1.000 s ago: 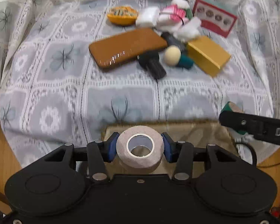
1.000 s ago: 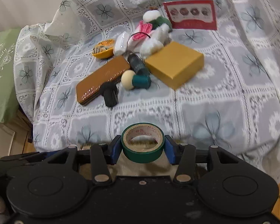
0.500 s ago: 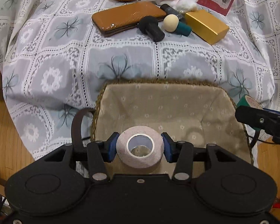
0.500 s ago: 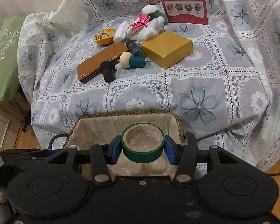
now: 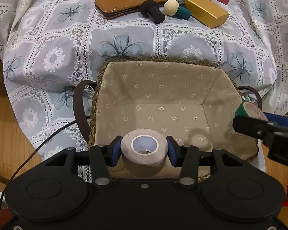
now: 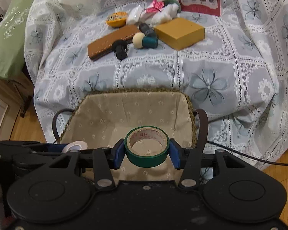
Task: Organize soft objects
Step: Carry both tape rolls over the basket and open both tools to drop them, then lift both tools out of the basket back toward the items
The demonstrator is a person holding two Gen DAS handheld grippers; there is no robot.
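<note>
You've pulled both tongs back over the lined basket: left tongs pinching the beige tape roll, right tongs pinching the green tape roll above its floor.

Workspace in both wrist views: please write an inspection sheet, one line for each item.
Surface: lace floral cloth over furniture.
Job's things: lined basket, no items inside; grey tape roll; green tape roll.
Clutter: brown case, gold box, red box, small items nearby.
Grippers: left gripper and right gripper each clamp a roll above the basket.
Cables: black cable on floor.
Surroundings: wooden floor, green bag.
</note>
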